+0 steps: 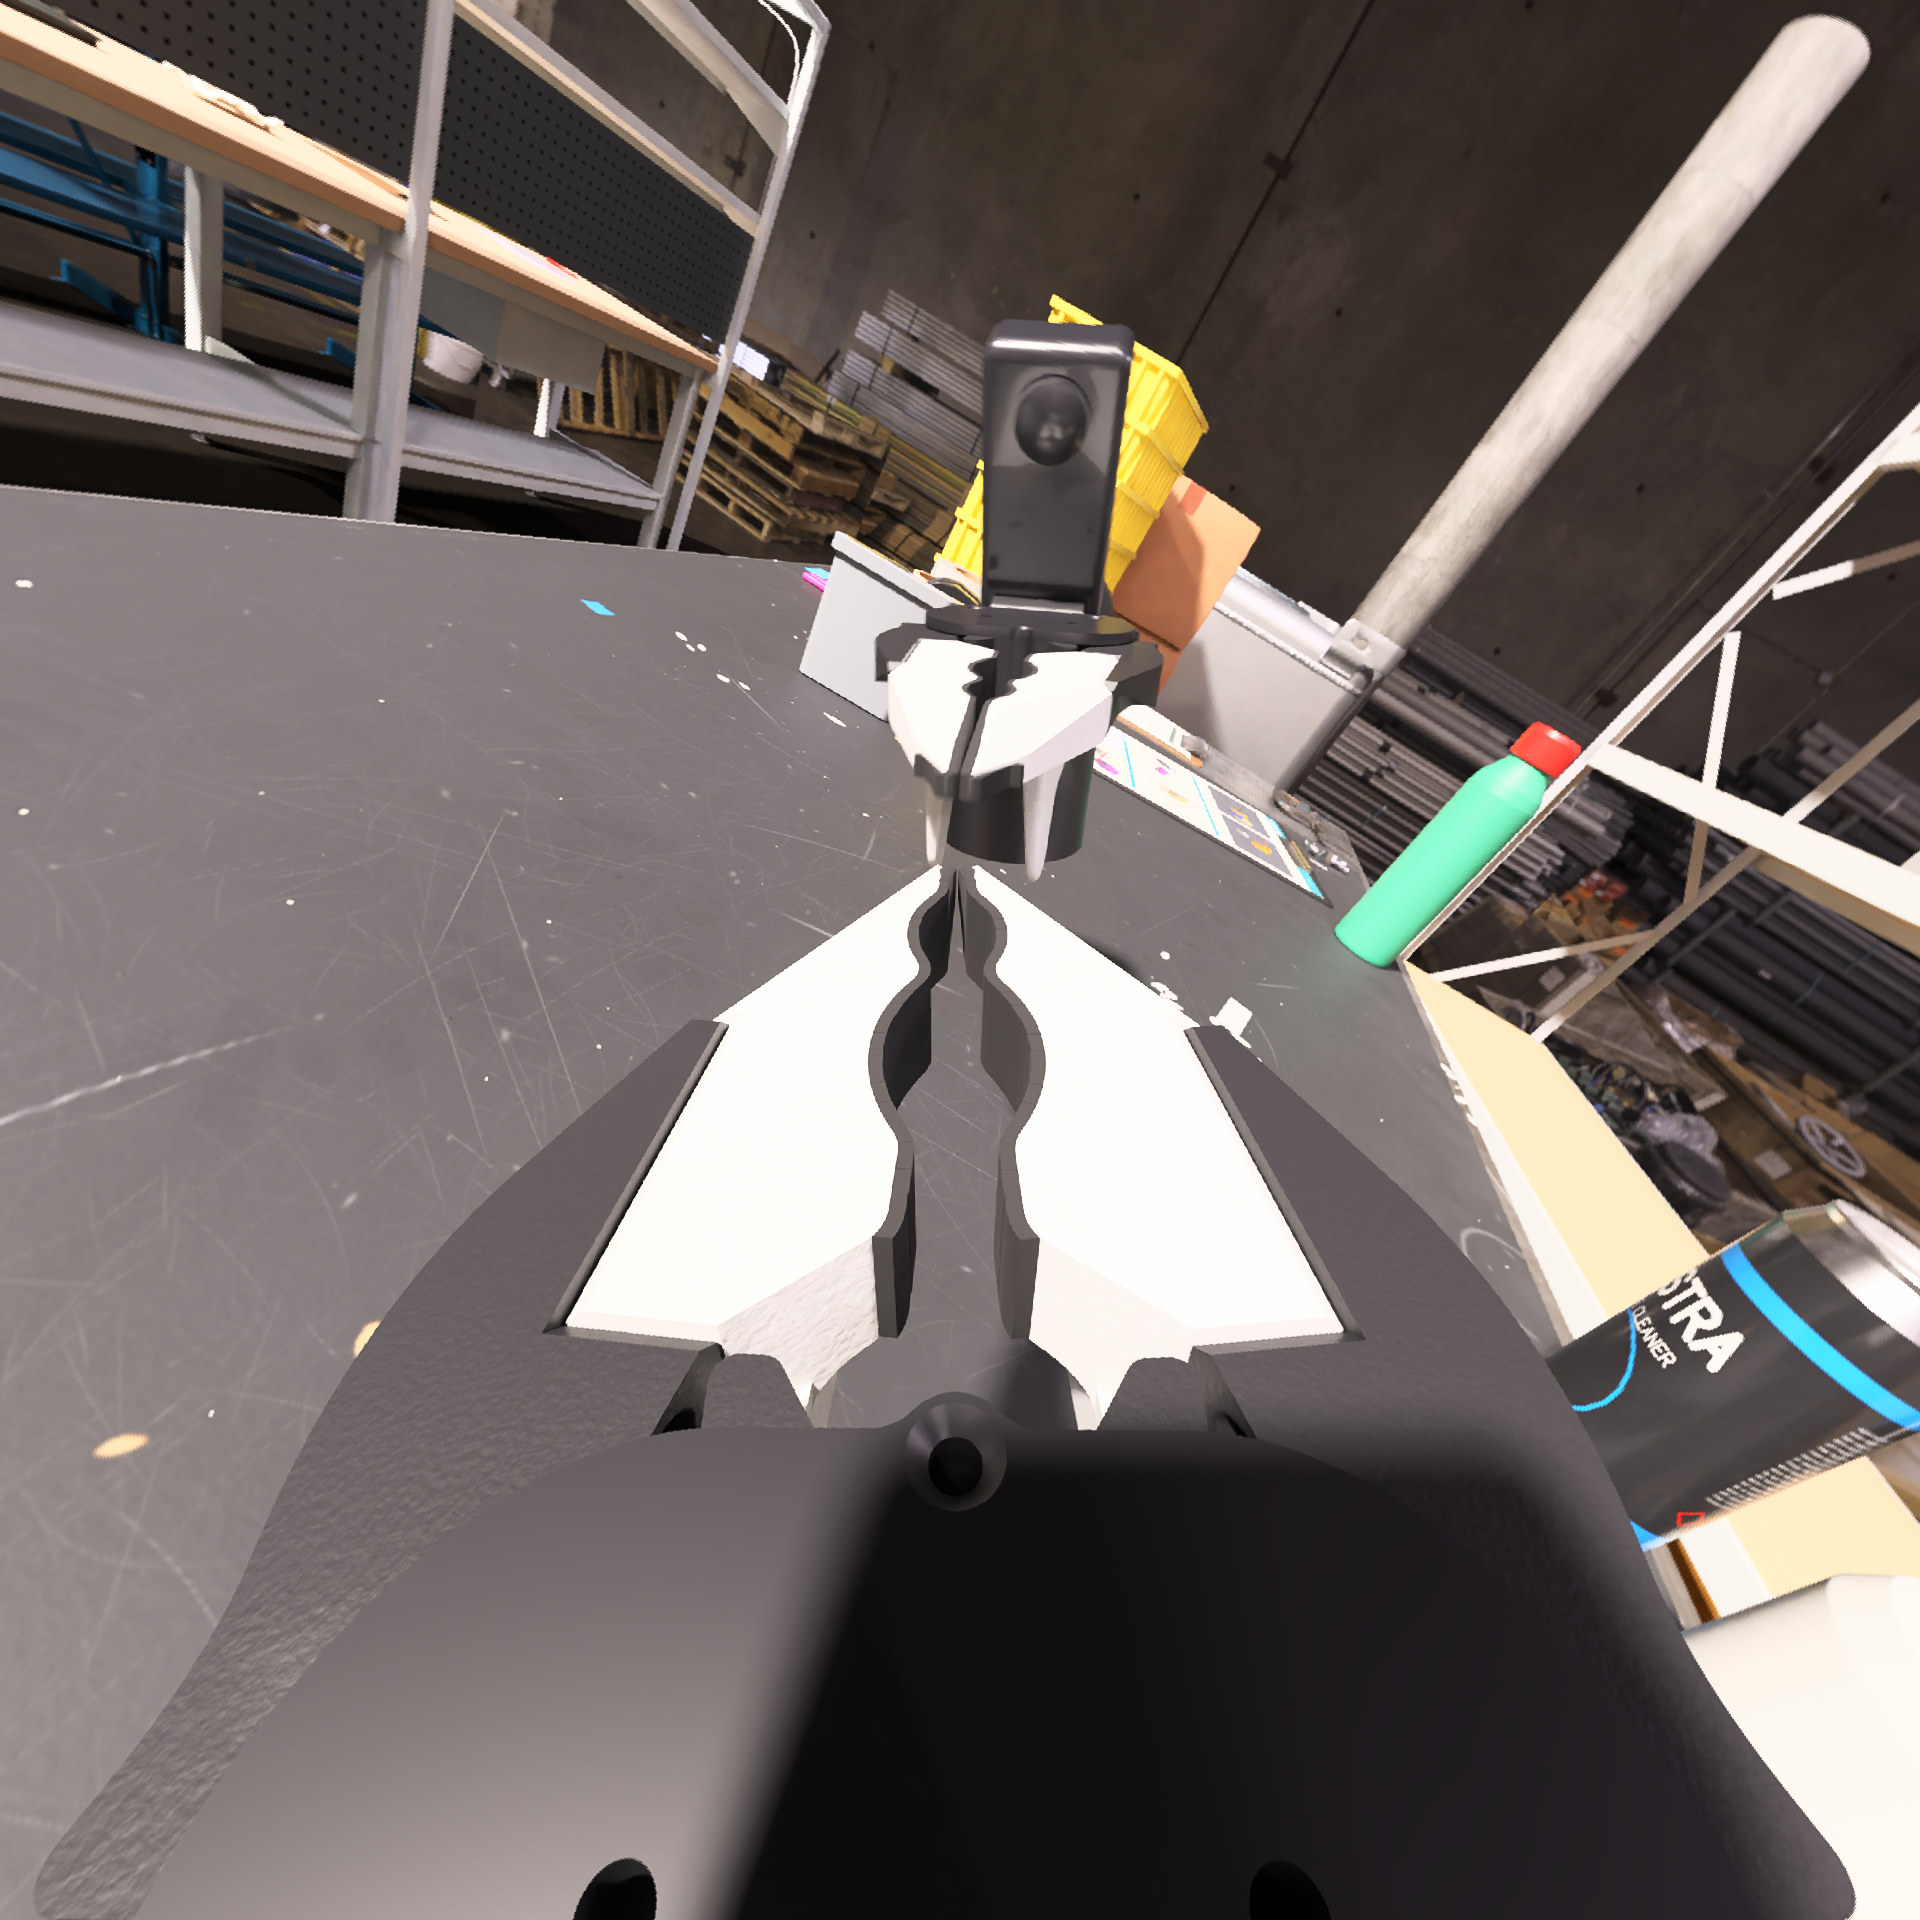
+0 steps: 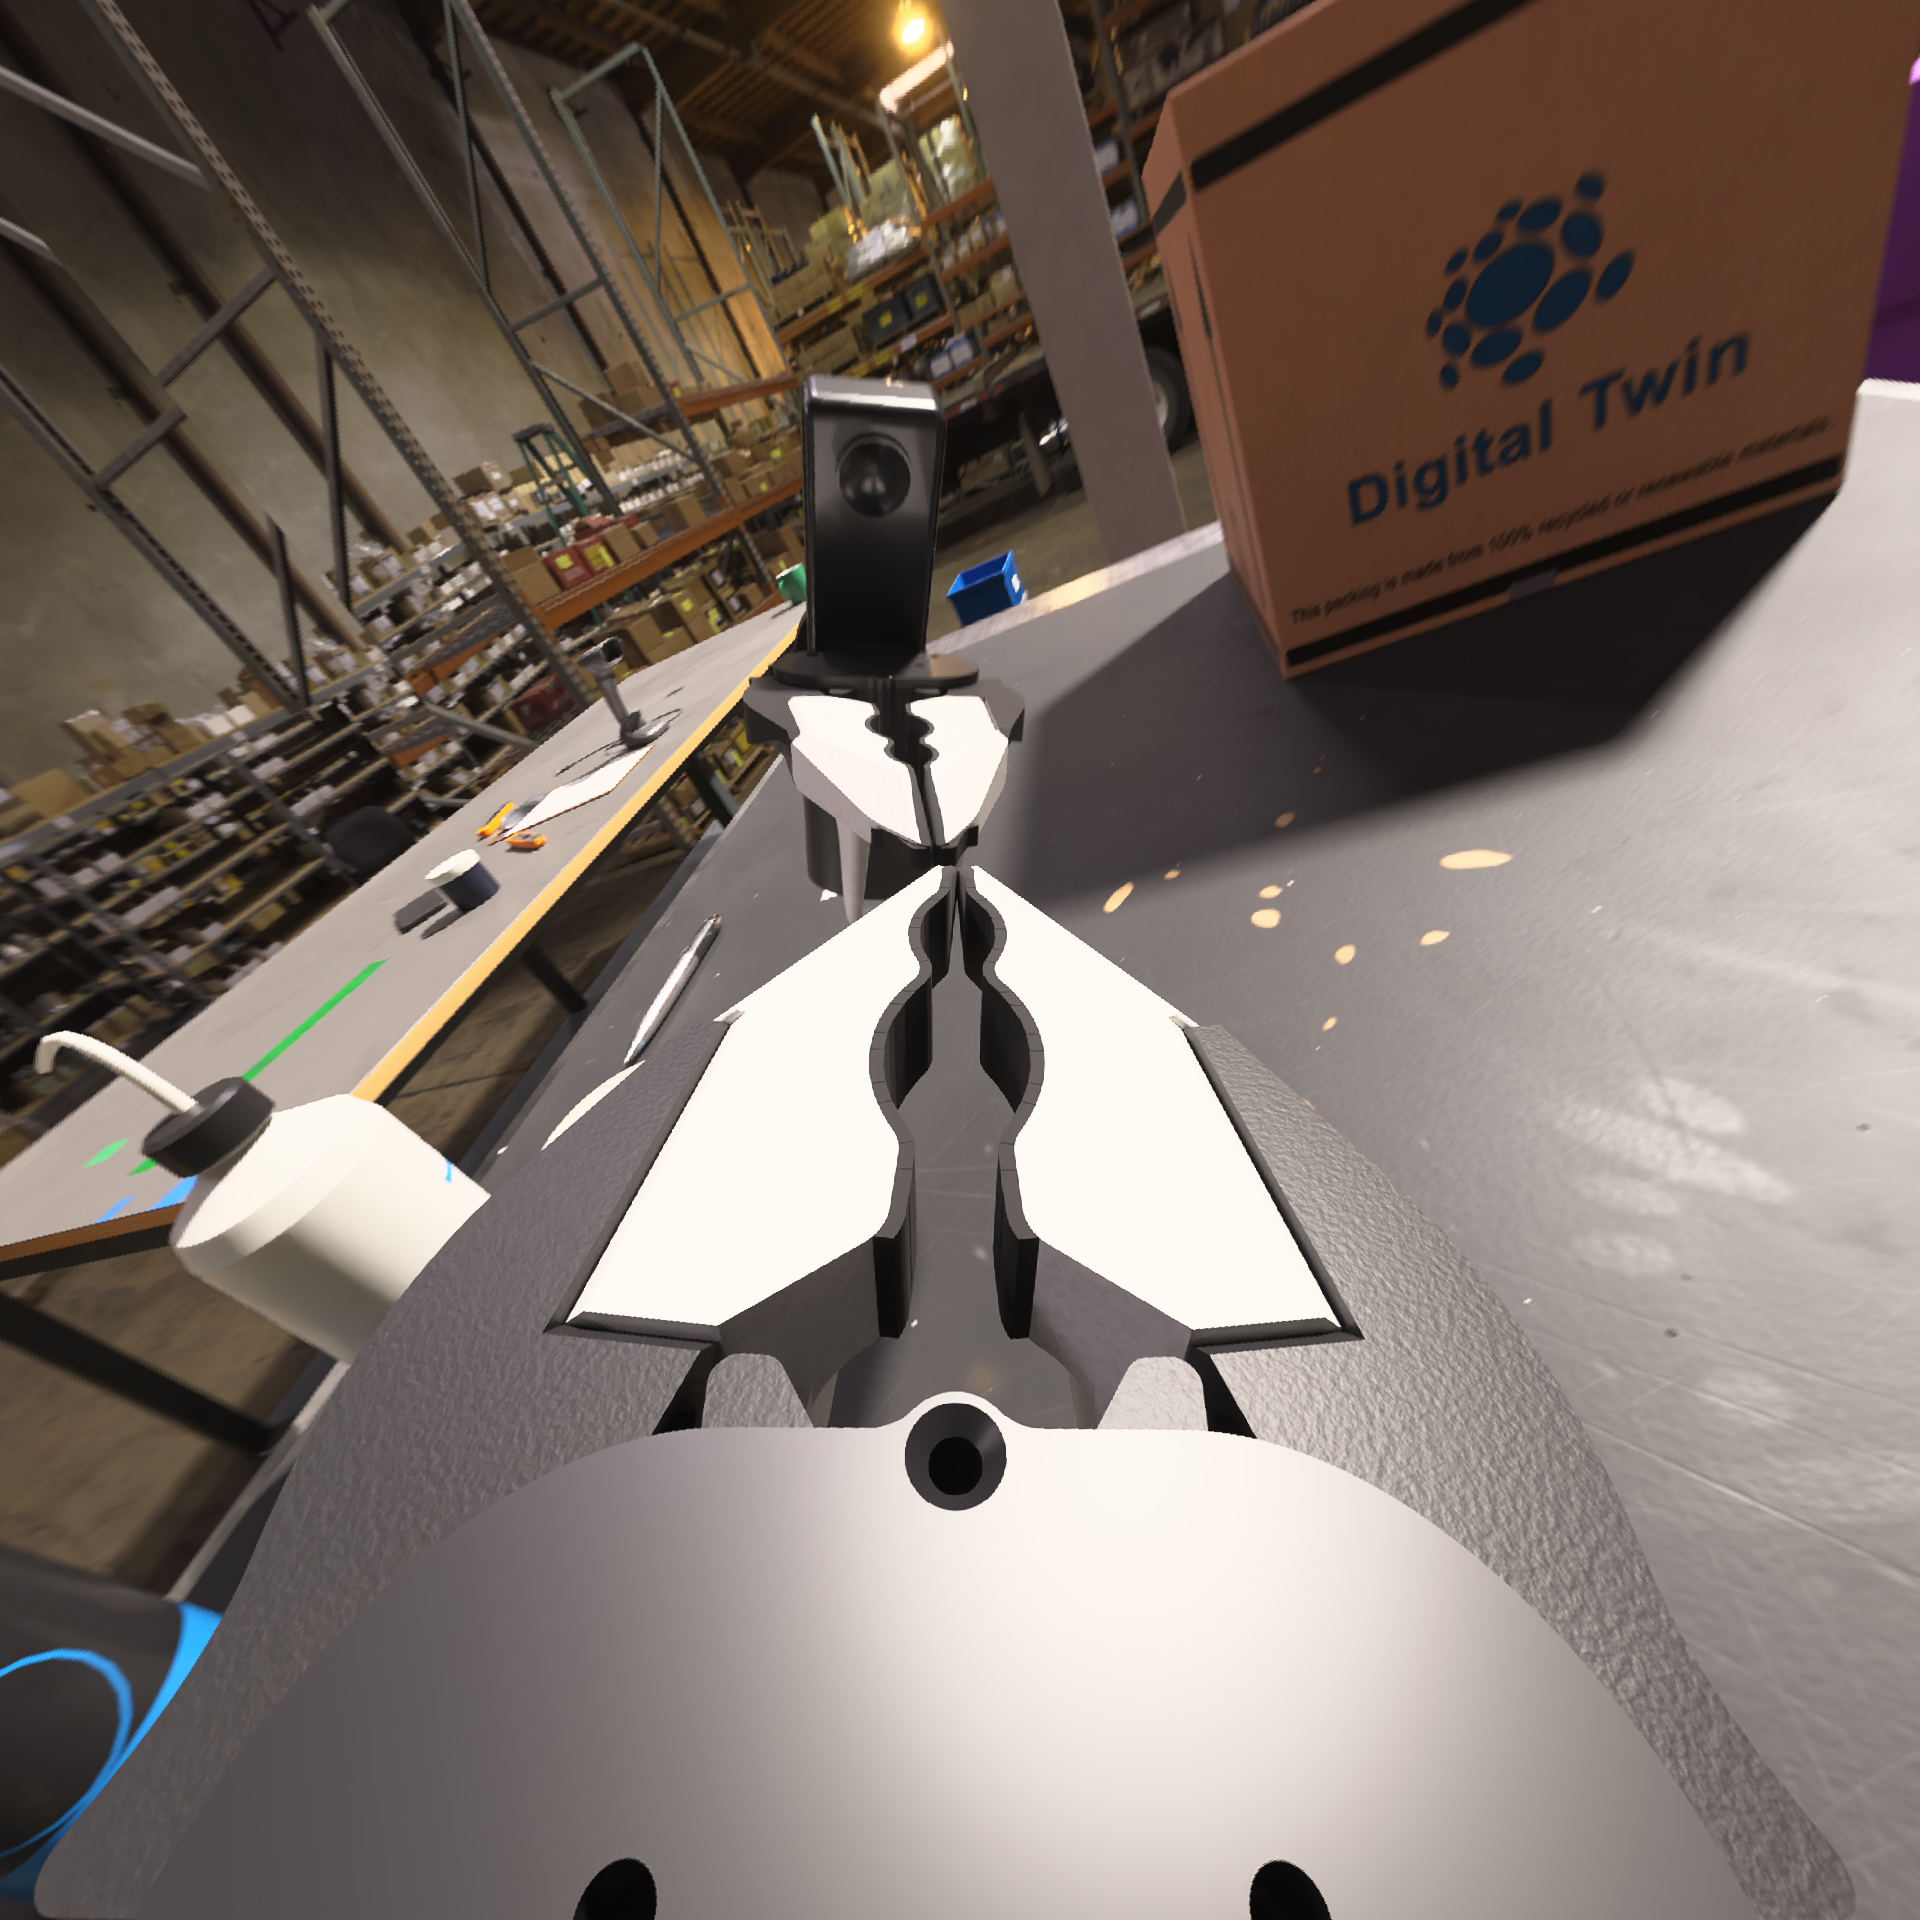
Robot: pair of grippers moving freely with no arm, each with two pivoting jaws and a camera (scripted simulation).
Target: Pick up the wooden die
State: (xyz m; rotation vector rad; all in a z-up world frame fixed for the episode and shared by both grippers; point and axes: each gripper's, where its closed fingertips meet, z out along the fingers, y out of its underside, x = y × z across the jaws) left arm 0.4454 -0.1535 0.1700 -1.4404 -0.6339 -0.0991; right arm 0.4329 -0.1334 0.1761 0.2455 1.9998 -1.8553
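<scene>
The wooden die shows in neither view, so where it lies cannot be told and the pick-up looks not yet begun: finding it, reaching it and closing on it all remain.

The left gripper (image 1: 956, 883) has its fingers together at the tips, holding nothing. The right gripper (image 2: 954, 883) is likewise closed and empty. The two face each other tip to tip above the dark surface (image 1: 364, 831).

Taking the cardboard box (image 2: 1538, 343) as landmark: in the right wrist view the surface in front of it lies bare, giving open room to move. Away from the box, past a pen (image 2: 675, 982), the surface edge falls off (a white squeeze bottle (image 2: 312, 1205) stands there). In the left wrist view a green bottle (image 1: 1455, 842) and a dark can (image 1: 1756, 1371) stand by another edge.
</scene>
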